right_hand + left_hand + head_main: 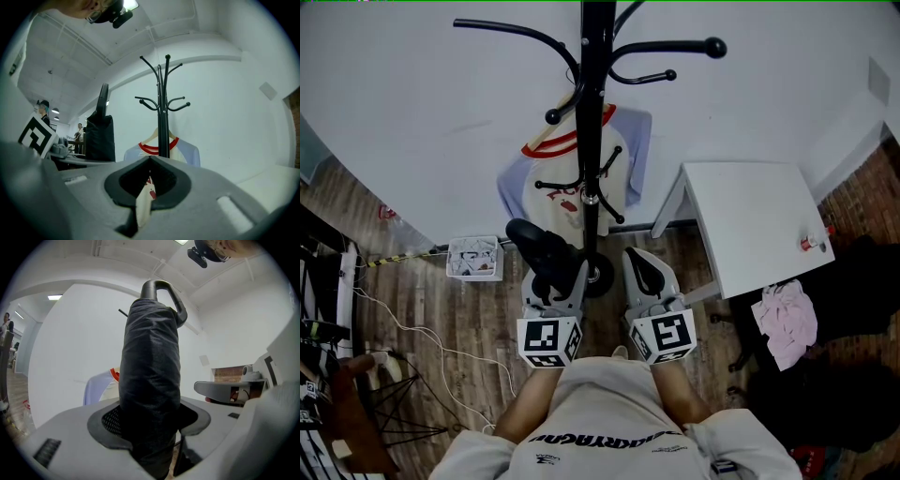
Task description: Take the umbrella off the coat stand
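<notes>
Black umbrella [150,380] stands upright, handle [157,283] up.

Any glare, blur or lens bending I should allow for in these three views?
Head view: even soft light, no glare, coat stand sharp, room lines bowed. Left gripper view: strong fisheye, black corners, the umbrella fills the middle, its folds readable. Right gripper view: coat stand sharp, near jaws soft, ceiling lamp bright at the top.
</notes>
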A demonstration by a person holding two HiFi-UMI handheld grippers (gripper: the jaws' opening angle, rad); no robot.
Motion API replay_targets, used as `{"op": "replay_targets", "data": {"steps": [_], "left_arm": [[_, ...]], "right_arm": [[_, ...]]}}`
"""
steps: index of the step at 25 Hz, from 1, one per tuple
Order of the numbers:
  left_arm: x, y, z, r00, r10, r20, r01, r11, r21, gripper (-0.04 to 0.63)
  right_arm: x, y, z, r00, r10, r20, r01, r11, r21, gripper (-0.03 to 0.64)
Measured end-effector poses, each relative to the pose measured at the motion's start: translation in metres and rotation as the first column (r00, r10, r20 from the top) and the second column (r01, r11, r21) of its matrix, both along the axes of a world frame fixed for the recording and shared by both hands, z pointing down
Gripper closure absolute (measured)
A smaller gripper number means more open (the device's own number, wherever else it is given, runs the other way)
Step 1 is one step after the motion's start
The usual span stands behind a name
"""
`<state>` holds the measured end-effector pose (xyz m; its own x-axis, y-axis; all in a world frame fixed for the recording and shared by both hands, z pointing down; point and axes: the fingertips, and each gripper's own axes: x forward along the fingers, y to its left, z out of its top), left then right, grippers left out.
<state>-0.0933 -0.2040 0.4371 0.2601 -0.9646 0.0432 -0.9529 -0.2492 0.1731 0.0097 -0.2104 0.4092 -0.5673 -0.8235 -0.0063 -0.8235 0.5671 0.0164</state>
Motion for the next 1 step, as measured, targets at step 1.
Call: {"op": "replay_targets", "data": {"steps": [1], "left_arm": [[-0.0005, 0.0, 0.0006, 1.0, -0.002, 0.001, 0.002, 1.0, -0.001, 0.334]], "right_arm": [[0.0001, -0.0001, 0.0006, 1.0, -0.001, -0.001, 0.001, 1.0, -0.001, 0.618]]}}
